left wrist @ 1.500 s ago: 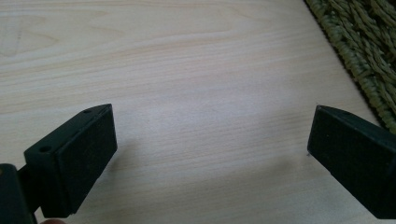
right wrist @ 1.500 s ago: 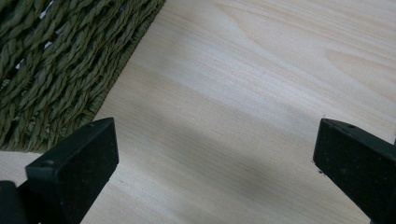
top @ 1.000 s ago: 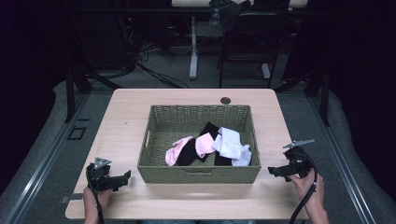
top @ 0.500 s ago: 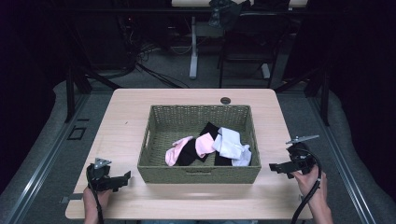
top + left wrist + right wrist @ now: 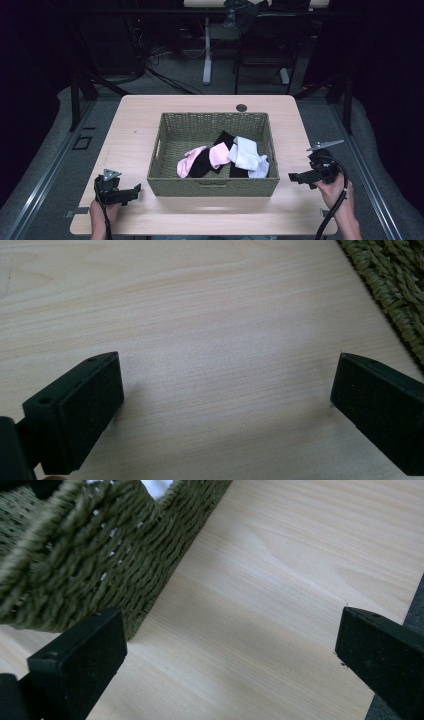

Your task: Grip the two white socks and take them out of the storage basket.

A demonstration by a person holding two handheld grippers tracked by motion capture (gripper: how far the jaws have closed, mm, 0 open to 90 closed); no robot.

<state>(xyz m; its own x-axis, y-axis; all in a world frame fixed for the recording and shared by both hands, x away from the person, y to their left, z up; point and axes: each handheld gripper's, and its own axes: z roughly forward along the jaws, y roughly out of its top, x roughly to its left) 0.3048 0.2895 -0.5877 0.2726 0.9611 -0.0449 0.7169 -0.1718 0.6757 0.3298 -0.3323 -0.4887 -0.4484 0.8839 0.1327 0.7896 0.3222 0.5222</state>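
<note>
A green woven basket (image 5: 165, 150) stands mid-table and holds pink socks (image 5: 189, 159), black socks (image 5: 223, 137) and white socks (image 5: 246, 152) in a loose heap. My left gripper (image 5: 131, 192) rests low on the table at the front left, open, with bare wood between its jaws (image 5: 225, 395); the basket's corner (image 5: 395, 285) lies to its upper right. My right gripper (image 5: 296, 177) is held just above the table to the basket's right, open and holding nothing (image 5: 230, 645), close beside the basket's wall (image 5: 90, 565).
The light wooden table (image 5: 135, 125) has a round cable hole (image 5: 241, 107) at its back edge. Desk legs (image 5: 206, 55) and a chair (image 5: 260, 45) stand on the dark floor behind. The table's right edge (image 5: 400, 615) is near my right gripper.
My right gripper has shifted slightly rightward and nearer the front edge. The left gripper and the socks have not moved.
</note>
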